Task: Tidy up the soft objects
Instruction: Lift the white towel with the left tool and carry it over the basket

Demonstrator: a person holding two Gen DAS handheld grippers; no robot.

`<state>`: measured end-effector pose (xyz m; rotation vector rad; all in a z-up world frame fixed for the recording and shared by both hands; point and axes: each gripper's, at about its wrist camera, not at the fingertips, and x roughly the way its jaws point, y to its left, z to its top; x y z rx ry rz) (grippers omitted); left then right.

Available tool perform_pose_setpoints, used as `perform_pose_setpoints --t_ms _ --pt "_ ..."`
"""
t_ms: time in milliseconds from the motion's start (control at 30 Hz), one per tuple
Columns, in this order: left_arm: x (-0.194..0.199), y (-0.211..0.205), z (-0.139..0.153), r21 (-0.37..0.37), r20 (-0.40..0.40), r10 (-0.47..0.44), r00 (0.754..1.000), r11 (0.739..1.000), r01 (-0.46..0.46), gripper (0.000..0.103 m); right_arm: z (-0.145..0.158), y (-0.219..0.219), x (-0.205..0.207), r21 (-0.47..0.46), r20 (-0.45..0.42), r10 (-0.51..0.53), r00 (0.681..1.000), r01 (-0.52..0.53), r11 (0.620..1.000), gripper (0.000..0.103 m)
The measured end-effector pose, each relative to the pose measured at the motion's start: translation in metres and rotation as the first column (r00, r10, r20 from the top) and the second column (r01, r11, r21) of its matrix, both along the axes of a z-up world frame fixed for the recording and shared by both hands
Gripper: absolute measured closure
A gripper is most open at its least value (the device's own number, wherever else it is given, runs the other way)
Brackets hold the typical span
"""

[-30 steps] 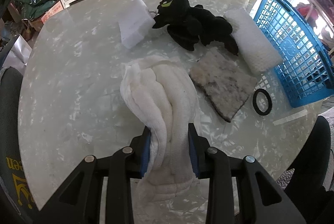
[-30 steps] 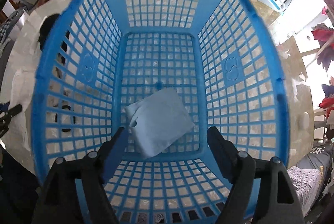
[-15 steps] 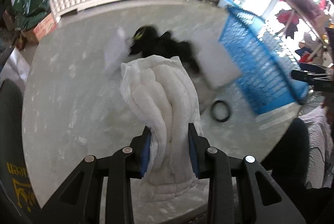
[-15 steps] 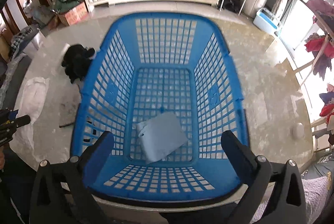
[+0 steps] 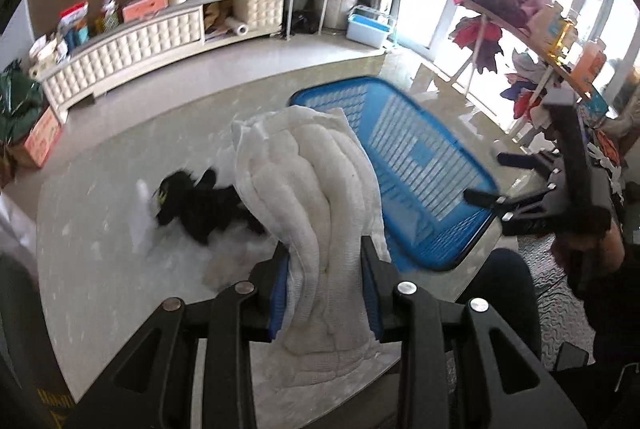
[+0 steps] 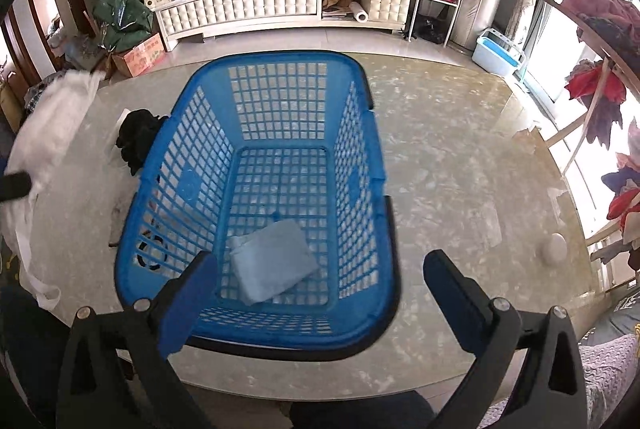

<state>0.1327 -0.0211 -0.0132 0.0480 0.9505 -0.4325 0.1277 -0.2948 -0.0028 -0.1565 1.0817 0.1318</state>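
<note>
My left gripper (image 5: 325,265) is shut on a white quilted cloth (image 5: 320,189), held well above the marble table (image 5: 100,269); the same cloth (image 6: 52,125) hangs at the left edge of the right wrist view. A blue plastic basket (image 5: 420,157) stands on the table, and a light blue folded cloth (image 6: 272,261) lies on the floor of this basket (image 6: 256,69). My right gripper (image 6: 320,269) is open, empty, above the basket's near rim; this gripper (image 5: 492,181) also shows at the right of the left wrist view. A black plush toy (image 5: 200,205) lies left of the basket.
A black ring (image 6: 152,253) lies on the table behind the basket's left wall. A small white round thing (image 6: 554,253) sits near the table's right edge (image 6: 592,269). Beyond the table are a white sideboard (image 6: 256,9) and a clothes rack (image 5: 500,1).
My left gripper rose and swung right toward the basket with the white cloth. My right gripper opened wider and pulled up and back from inside the basket, leaving the light blue cloth there.
</note>
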Motion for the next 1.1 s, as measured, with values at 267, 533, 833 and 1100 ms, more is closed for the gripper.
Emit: perform_pose_setpoints --t_ms 267,533,833,1100 --pt "0.029 -0.053 0.007 0.024 0.001 -0.094 0.996 0.995 0.094 0.073 0.005 -0.015 0.0 0.042 0.01 0.014 1.0 -0.015 0.999 0.0" --pt "0.059 -0.093 -0.001 0.096 -0.014 -0.181 0.983 0.979 0.182 0.073 -0.005 -0.025 0.008 0.058 0.004 0.026 1.0 -0.026 0.998 0.0" --pt "0.091 -0.121 -0.019 0.16 -0.038 -0.284 0.958 0.944 0.287 0.073 -0.017 -0.037 0.022 0.083 -0.008 0.016 1.0 -0.015 0.996 0.0" --pt "0.121 -0.149 -0.058 0.194 -0.123 -0.313 0.942 0.923 0.332 0.073 -0.033 -0.047 0.03 0.102 -0.046 -0.004 0.999 0.009 0.995 0.0"
